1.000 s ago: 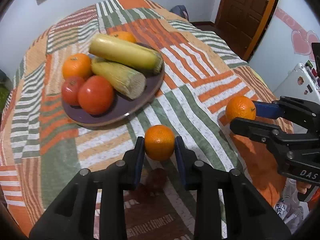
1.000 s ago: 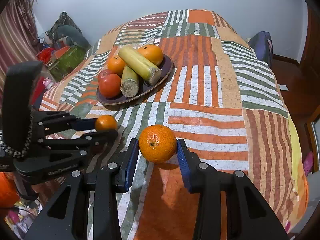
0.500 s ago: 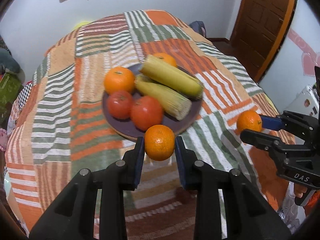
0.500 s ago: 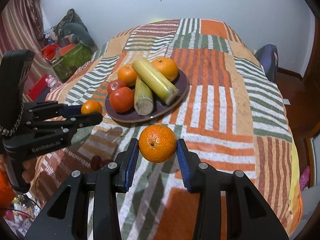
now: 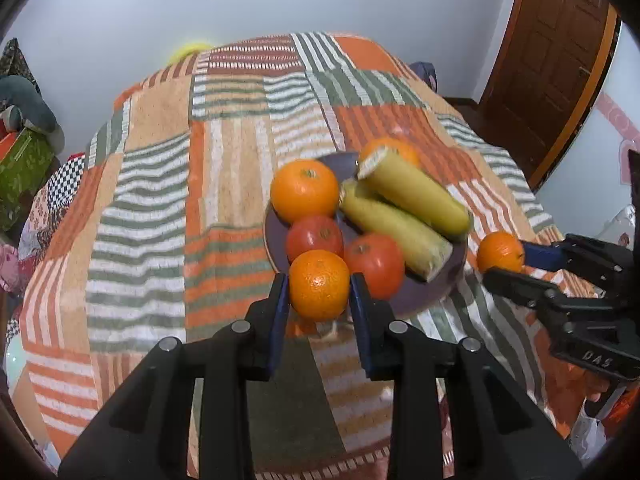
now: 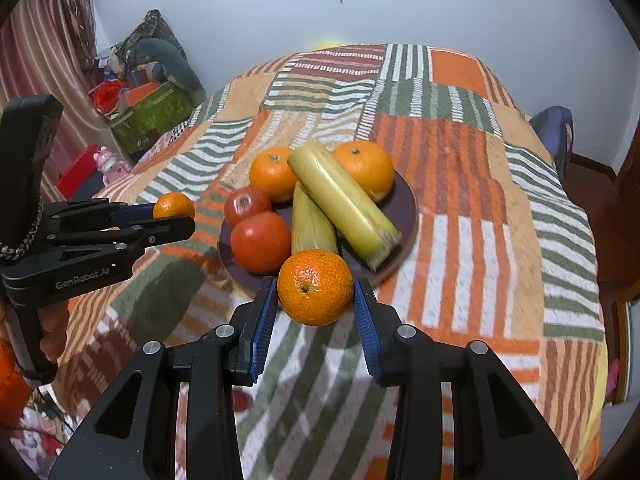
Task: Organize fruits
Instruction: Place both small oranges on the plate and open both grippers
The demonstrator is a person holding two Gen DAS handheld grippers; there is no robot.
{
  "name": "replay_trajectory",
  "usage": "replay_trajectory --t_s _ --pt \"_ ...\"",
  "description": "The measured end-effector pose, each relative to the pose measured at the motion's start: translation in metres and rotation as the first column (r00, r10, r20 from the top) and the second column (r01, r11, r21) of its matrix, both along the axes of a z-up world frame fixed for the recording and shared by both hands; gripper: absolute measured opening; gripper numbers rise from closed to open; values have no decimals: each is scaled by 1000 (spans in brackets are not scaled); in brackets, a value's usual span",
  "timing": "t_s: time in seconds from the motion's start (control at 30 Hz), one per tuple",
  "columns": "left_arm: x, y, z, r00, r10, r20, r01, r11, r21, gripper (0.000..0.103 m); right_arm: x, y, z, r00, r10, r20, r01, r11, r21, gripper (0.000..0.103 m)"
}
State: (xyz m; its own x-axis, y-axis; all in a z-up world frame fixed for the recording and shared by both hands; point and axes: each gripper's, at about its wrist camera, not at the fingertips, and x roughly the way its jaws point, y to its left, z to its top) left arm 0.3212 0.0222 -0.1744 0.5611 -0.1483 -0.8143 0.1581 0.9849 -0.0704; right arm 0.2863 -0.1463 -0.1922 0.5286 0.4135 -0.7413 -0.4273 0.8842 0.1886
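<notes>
Two oranges [image 5: 319,284] [image 6: 315,287] pinched above plate [image 6: 404,200]

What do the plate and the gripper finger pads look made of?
Plate: probably glazed ceramic, though plastic is possible; dark purple with a smooth, faintly shiny rim. Right gripper finger pads: likely blue rubber or soft plastic, matte and ribbed.

Patchwork bedspread [image 5: 224,184], wooden door [image 5: 560,52], green box [image 6: 154,114].
</notes>
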Motion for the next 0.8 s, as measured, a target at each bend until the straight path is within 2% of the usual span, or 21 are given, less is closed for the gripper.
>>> replay_trajectory --t_s 0.43,0.8 --pt "43 -2 0 999 -19 36 20 1000 -24 30 37 35 2 998 60 25 -60 998 3 36" --pt "69 -3 -15 1000 -23 -3 22 998 -55 30 52 49 -4 996 90 23 -90 996 6 36"
